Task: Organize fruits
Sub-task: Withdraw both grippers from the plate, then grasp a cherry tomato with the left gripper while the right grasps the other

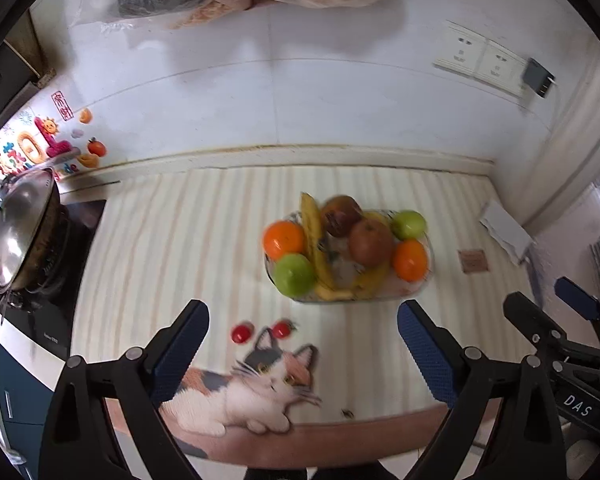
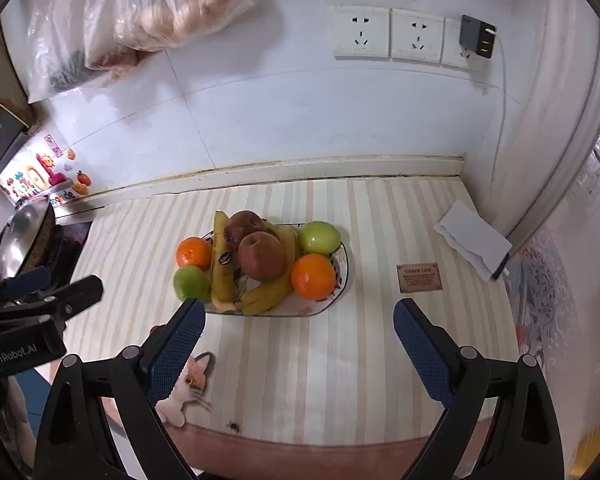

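Right wrist view: glass fruit plate [image 2: 342, 276] heaped: oranges, green apples, red apples, bananas; both hand-held grippers spread, empty.

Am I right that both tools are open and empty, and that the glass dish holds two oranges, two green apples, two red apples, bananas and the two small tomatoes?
Not quite: the two small tomatoes lie on the mat in front of the glass dish, as the left wrist view shows. The rest holds: the left tool and right tool are open and empty, and the dish holds the oranges, apples and bananas.

Left tool [image 1: 303, 344] and right tool [image 2: 299, 338] both hover with jaws spread wide, holding nothing
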Motion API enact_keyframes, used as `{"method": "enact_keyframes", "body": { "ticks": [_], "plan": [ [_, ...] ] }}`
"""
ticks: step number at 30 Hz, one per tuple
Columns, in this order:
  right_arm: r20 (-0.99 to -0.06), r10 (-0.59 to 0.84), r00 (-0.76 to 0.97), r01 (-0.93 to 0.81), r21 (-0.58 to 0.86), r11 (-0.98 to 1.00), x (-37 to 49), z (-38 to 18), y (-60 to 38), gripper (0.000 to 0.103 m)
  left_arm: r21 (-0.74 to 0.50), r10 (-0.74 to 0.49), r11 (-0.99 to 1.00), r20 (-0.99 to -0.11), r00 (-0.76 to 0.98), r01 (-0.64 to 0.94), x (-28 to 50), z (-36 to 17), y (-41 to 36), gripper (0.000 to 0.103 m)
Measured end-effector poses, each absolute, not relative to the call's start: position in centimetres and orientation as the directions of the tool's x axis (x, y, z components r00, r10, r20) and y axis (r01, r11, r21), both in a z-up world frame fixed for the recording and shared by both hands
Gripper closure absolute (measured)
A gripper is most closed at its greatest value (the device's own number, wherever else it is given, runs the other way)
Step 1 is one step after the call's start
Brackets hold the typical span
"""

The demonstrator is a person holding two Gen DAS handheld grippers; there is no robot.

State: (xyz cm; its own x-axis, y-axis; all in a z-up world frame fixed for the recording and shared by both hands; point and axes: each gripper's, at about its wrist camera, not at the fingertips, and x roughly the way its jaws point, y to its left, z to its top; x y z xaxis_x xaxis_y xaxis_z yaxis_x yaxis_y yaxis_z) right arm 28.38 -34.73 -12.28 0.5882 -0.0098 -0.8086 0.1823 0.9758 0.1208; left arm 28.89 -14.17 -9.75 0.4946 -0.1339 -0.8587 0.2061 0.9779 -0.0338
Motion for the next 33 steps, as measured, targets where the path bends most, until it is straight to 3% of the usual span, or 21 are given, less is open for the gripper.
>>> {"method": "enact_keyframes", "body": {
  "ticks": [11,19,25,31,33],
  "plan": [
    [-0.777,-0.049,0.628,0.22,0.117,0.968,24.3,-9.6,-35.1,0.006,-0.006,-0.132,0.976,-0.814,0.565,0.219,25.1,-7.9,-14.4,0.006],
    [-0.794,-0.007,0.608,0.219,0.16,0.963,25.5,-10.9,-35.3,0.006,0.004,-0.107,0.982,-0.819,0.564,0.191,25.4,-9.4,-13.9,0.006],
    [-0.846,0.095,0.524,0.158,0.207,0.966,27.9,-15.5,-33.4,0.006,0.009,-0.052,0.993,-0.852,0.521,0.114,26.9,-12.2,-11.2,0.006],
    [-0.889,0.248,0.384,0.065,0.294,0.954,30.7,-23.3,-28.5,0.006,0.086,0.084,0.996,-0.901,0.426,-0.013,30.4,-16.3,-6.1,0.006],
    [-0.892,0.302,0.336,0.047,0.336,0.941,31.6,-25.9,-27.0,0.011,0.12,0.125,0.992,-0.914,0.386,-0.037,31.1,-18.1,-4.7,0.006]
  ]
}}
